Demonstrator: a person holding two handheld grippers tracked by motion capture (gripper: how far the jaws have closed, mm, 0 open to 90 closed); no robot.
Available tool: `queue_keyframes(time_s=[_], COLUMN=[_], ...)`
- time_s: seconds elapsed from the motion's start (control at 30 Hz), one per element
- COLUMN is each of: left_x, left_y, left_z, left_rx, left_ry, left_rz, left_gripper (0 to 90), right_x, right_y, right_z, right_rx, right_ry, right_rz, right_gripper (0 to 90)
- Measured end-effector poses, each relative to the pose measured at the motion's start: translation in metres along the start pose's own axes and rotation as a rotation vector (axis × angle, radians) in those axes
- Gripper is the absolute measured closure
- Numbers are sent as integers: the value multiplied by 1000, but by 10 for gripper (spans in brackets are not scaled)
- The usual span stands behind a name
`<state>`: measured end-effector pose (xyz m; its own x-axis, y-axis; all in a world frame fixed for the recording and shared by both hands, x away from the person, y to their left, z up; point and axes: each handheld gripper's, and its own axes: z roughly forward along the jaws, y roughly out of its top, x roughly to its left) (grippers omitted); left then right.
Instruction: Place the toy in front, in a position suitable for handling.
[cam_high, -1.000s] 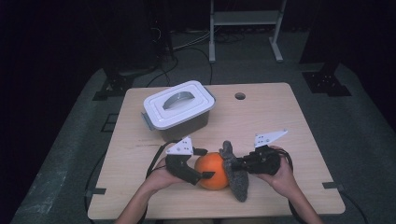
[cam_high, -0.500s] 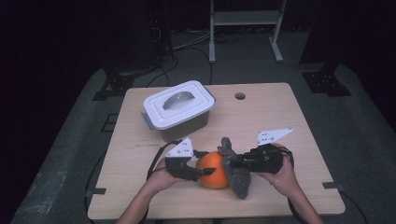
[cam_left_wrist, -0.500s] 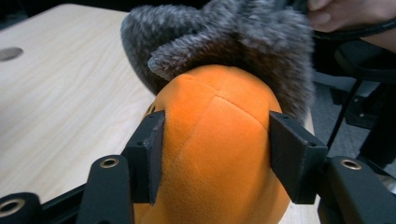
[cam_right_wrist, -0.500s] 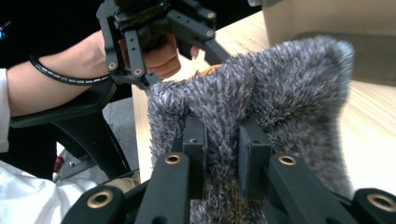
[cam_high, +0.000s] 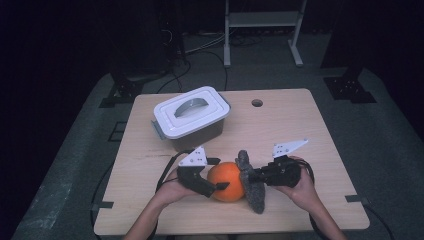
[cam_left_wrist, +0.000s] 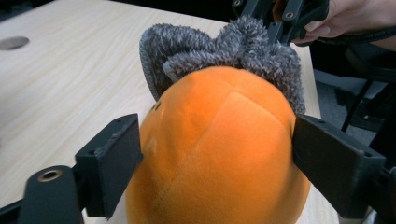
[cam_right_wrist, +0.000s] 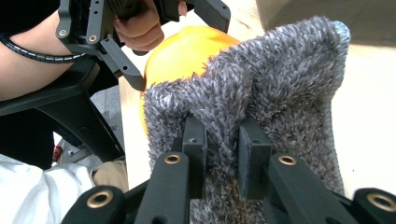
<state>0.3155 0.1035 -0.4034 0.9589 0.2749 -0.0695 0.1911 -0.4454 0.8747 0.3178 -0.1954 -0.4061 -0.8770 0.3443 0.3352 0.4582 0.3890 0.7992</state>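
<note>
Table (cam_high: 310, 130) first, pale wood, with a lidded white box (cam_high: 190, 117) well beyond both grippers. Nearer in, an orange plush ball (cam_high: 227, 181) sits between the two tools, touching a grey fuzzy cloth (cam_high: 251, 182) on its far side from the left gripper (cam_high: 220, 187). That left gripper straddles the ball, jaws spread wide, and they have just been closing and opening again around it; in the left gripper view the pads (cam_left_wrist: 114, 161) sit at the ball's flanks, seemingly touching, though I can't tell whether they press. Opposite, the right gripper (cam_right_wrist: 223, 140) is pinched tight on a fold of the cloth, fibres bunched between its pads. It looks like a wiping or wrapping step. To do it well, I'd say the left should steady the ball low on its sides while the right keeps its pinch and draws the cloth smoothly over the curve, without tugging the ball loose.
</note>
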Motion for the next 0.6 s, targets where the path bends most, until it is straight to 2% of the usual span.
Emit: queue_keyframes(time_s=[0.17, 0.3, 0.33, 0.37, 0.4, 0.47, 0.5, 0.57, 0.6], left_x=[-5, -6, -6, -6, -5, -5, -4, -1, 0], left_y=[0, 0, 0, 0, 0, -1, -1, -1, -3], left_z=[2, 0, 0, -2, -3, -2, -2, 0, 2], left_rx=[22, 24, 24, 16, 18, 26, 28, 46, 52], left_ry=[-40, -92, -92, -124, -120, -87, -80, -56, -65], left_rz=[23, 35, 35, 36, 45, 62, 58, 28, 18], left_gripper=[172, 211, 226, 235, 243, 265, 260, 177, 162], right_x=[-4, -7, -8, -9, -10, -12, -11, -10, -10], right_y=[-1, -3, -4, -5, -5, -6, -6, -5, -4], right_z=[-1, -2, -3, -4, -4, -5, -5, -4, -4], right_rx=[4, 7, 9, 11, 10, 9, 8, 10, 10], right_ry=[-8, -20, -24, -31, -35, -37, -39, -41, -39], right_rz=[12, 21, 26, 27, 31, 36, 36, 35, 35], right_gripper=[754, 753, 753, 753, 752, 753, 752, 753, 753])
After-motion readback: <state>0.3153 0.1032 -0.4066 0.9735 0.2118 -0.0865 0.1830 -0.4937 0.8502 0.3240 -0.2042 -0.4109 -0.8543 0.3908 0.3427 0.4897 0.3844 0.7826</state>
